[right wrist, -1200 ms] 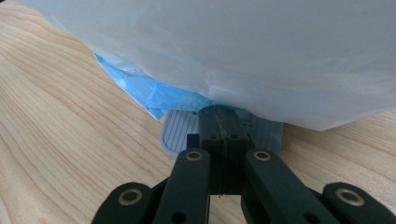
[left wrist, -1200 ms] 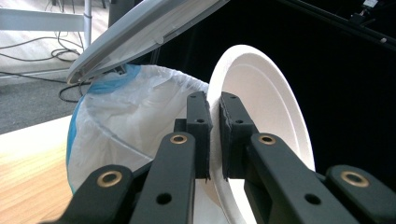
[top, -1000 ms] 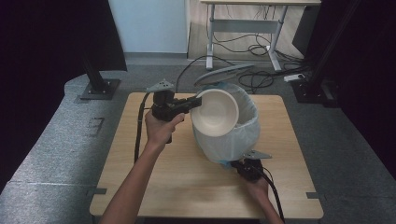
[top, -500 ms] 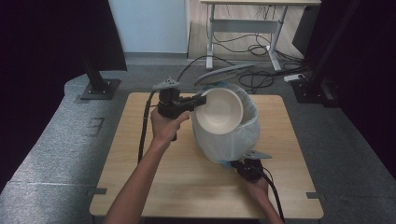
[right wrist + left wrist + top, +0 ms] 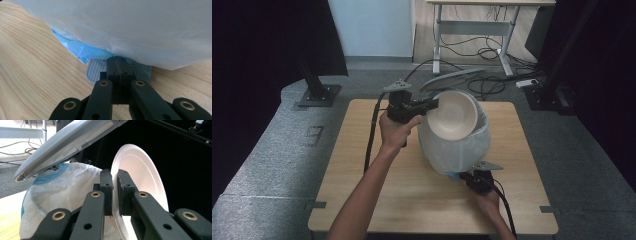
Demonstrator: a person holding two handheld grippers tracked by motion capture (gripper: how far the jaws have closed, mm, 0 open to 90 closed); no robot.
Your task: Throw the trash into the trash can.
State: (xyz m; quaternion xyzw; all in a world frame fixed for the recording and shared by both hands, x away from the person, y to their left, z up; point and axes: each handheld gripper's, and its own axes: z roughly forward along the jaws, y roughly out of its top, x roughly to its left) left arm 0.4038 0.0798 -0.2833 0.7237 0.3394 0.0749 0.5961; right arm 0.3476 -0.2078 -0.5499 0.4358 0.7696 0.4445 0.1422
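Over the bin's mouth: I am holding the white paper bowl [image 5: 453, 115] on edge there, its hollow side facing the high view, above the middle of the table.
Bowl's grip: my left gripper [image 5: 114, 192] is pinching the bowl's rim, both black pads pressing on the thin edge in the left gripper view.
Bowl's tilt: it is standing nearly upright, leaning over the bag-lined opening, just under the raised lid.
Left hand: my left hand [image 5: 396, 131] is wrapping around the left gripper's body at the bin's left side, with the black cable [image 5: 371, 137] trailing down along the forearm.
Bin: the pedal bin [image 5: 456, 145] is sitting on the wooden table [image 5: 362, 200], lined with a white plastic bag [image 5: 62, 192] that is spilling over its sides; a blue bag [image 5: 85, 51] is peeking out beneath it.
Lid: the grey lid [image 5: 65, 142] is standing open, tilted up and back behind the bowl.
Pedal: the grey ribbed pedal [image 5: 96, 68] is lying at the bin's foot, on the near side.
Right gripper: my right gripper [image 5: 119, 75] is resting with its tips on the pedal, jaws pressed together with nothing between them.
Right hand: my right hand [image 5: 488, 200] is gripping it low at the table's near right.
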